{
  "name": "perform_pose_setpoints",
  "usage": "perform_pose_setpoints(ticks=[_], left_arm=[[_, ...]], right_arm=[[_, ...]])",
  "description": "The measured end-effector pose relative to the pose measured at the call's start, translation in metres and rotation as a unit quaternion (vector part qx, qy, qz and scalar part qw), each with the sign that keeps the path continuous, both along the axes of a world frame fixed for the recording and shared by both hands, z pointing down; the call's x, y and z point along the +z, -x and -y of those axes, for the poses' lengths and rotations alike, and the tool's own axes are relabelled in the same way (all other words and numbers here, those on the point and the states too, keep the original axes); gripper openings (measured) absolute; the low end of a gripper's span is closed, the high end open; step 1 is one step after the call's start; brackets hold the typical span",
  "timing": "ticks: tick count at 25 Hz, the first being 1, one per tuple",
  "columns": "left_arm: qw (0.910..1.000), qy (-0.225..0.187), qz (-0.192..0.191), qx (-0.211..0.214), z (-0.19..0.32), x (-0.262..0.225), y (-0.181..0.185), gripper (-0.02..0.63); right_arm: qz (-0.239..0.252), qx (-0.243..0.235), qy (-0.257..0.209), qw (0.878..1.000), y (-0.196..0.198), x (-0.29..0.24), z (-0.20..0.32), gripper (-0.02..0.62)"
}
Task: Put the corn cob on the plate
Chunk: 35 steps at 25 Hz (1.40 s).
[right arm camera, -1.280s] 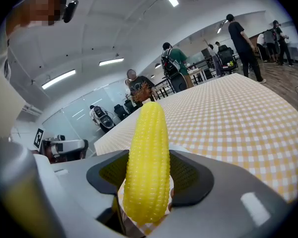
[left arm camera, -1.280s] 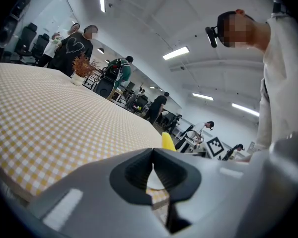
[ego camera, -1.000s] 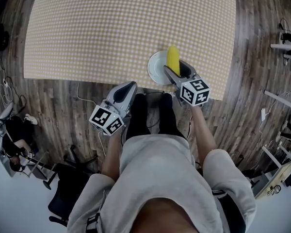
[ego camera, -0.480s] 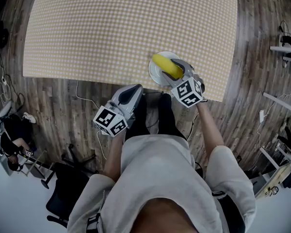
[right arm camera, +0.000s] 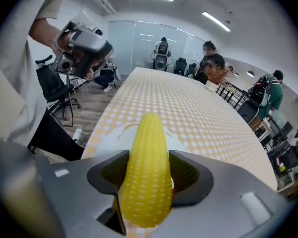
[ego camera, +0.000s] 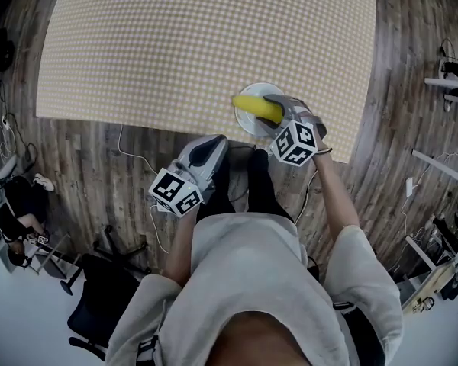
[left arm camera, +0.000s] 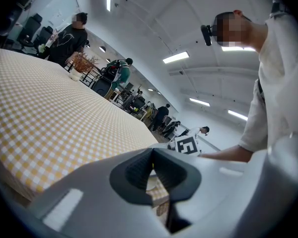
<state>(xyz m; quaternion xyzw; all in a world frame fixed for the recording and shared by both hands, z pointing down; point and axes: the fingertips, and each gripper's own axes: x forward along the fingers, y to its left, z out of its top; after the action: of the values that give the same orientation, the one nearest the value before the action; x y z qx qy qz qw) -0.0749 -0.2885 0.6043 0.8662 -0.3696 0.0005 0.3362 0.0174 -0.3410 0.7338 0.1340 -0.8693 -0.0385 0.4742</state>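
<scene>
The yellow corn cob [ego camera: 256, 107] lies crosswise over the white plate [ego camera: 248, 123], its tip pointing left, near the table's front edge. My right gripper [ego camera: 273, 111] is shut on the cob's thick end. In the right gripper view the corn cob [right arm camera: 148, 167] fills the gap between the dark pads [right arm camera: 108, 171], low over the plate [right arm camera: 107, 139]; whether it touches the plate I cannot tell. My left gripper [ego camera: 214, 145] hangs off the table in front of my legs, and in its own view the jaws [left arm camera: 154, 168] are shut on nothing.
The table with the yellow checked cloth [ego camera: 198, 44] stretches away from the plate. Wooden floor [ego camera: 84, 158] with a white cable lies below the table's edge. A black office chair [right arm camera: 53, 89] stands left of the table. People stand at the table's far end [right arm camera: 211, 63].
The right gripper has rolled and sunk a little, swinging the cob from pointing away from me to lying sideways over the plate. The left gripper has hardly moved.
</scene>
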Motion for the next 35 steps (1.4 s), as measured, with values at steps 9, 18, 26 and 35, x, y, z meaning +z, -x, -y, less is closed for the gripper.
perform_pose_setpoints(ticks=[9,18,26,35], left_arm=[[1.0,-0.007,0.001,-0.007,0.002,-0.005,0.002,0.008],[0.9998,-0.017,-0.004,-0.011,0.002,-0.013,-0.001,0.008],[0.9988,-0.048,0.0,-0.012,0.003,-0.034,0.005,0.008],[0.9942,-0.106,0.005,-0.013,0.015,-0.081,0.023,0.008]], right_arm=[[0.004,-0.006,0.007,1.0,0.0,0.001,-0.001,0.256],[0.011,-0.007,-0.017,1.0,-0.001,-0.015,0.004,0.301],[0.034,0.02,-0.058,0.998,-0.006,-0.064,0.014,0.237],[0.057,0.084,-0.116,0.988,-0.012,-0.124,0.033,0.03]])
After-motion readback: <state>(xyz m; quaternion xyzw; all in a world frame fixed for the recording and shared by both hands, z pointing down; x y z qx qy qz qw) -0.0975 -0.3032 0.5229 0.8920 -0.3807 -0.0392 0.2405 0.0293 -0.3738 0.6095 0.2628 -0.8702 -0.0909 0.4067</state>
